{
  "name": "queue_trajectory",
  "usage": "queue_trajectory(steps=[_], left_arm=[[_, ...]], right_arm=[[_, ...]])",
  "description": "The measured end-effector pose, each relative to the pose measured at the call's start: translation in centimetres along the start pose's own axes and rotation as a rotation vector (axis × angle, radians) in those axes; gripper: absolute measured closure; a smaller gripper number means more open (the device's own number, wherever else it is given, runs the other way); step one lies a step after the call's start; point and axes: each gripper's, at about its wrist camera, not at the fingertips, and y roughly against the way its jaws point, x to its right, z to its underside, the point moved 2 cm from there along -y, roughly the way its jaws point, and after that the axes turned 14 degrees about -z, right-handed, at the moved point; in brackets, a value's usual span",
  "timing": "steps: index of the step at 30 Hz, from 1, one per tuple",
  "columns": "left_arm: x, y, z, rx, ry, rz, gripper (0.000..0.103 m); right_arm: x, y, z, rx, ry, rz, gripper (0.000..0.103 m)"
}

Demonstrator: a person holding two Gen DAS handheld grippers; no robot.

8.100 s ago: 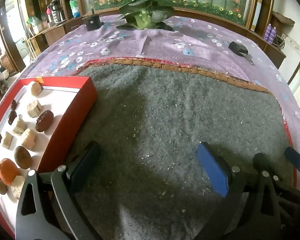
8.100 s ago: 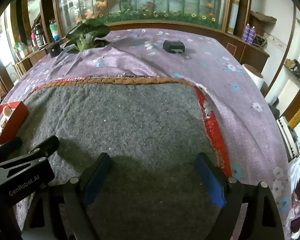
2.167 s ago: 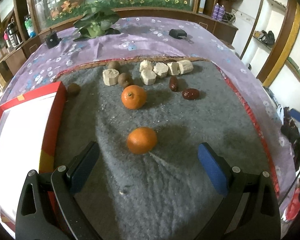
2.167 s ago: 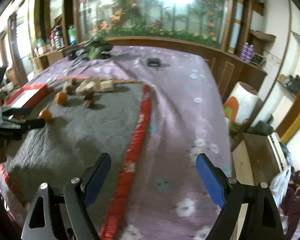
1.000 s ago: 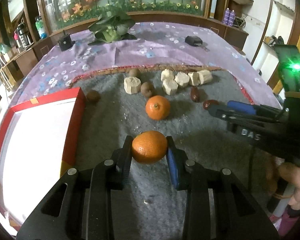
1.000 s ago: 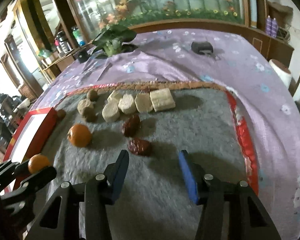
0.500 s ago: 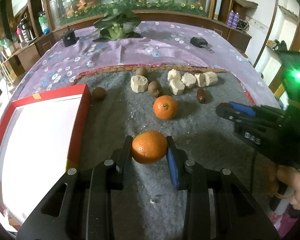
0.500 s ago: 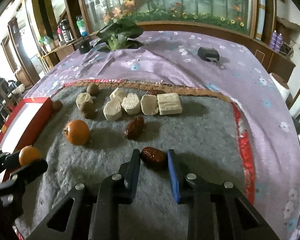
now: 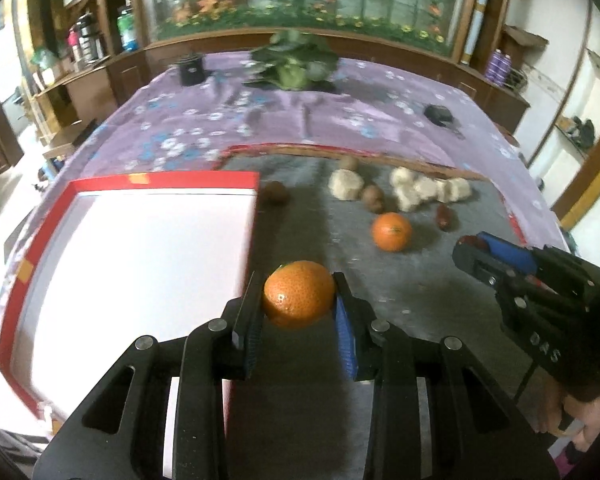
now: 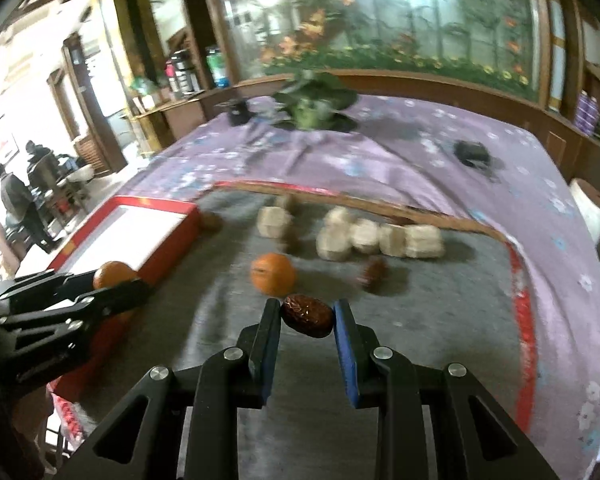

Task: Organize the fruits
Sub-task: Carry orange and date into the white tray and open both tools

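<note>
Black right gripper (image 9: 474,250), marked "DAS", grips a red date (image 10: 306,315).

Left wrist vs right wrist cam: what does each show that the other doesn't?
Only the left wrist view shows the orange from close up, clamped between the left gripper fingers, and most of the white floor of the red tray.

Only the right wrist view shows the red date clearly, pinched in the right gripper, plus people standing at far left.

Both show the tray, the loose orange on the grey mat, the pale chunks and the plant.
</note>
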Motion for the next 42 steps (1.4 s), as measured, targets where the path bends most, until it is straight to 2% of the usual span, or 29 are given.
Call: queue_trajectory(steps=[1,9,22,32,37,39,40,41,42], left_arm=[[-0.5,-0.1,-0.1,-0.002,0.005,-0.012,0.072],[-5.5,-1.7,-1.0,-0.018,0.06,-0.101,0.072],[-11.0,-7.6,-3.4,-0.124,0.173,-0.161,0.072],[-13.1,-11.3,-4.4,-0.173,0.213,-0.211,0.072],[-13.4,-12.0,-4.2,-0.177,0.223,-0.228,0.071],[-13.6,-12.1,-4.2,-0.177,0.229,-0.24,0.065],[-13.6,-12.1,-4.1,-0.177,0.23,-0.244,0.06],[-13.7,-12.0,-4.1,-0.173,0.234,-0.248,0.05],[-13.8,-11.7,-4.1,-0.162,0.242,-0.25,0.045]], right_arm=[[-1.4,-0.9,-0.4,-0.01,0.028,-0.019,0.077],[-5.0,-3.7,-1.9,-0.037,0.088,-0.085,0.077],[-10.6,-10.4,-5.9,-0.105,0.202,-0.188,0.077],[-12.0,-16.6,-7.2,-0.201,0.253,-0.218,0.077],[-11.9,-18.0,-6.9,-0.218,0.246,-0.222,0.077],[-11.9,-18.0,-7.0,-0.209,0.25,-0.235,0.077],[-11.9,-18.1,-7.0,-0.211,0.252,-0.238,0.072],[-11.9,-17.9,-7.0,-0.208,0.252,-0.24,0.068],[-11.9,-17.7,-7.0,-0.2,0.251,-0.245,0.059]])
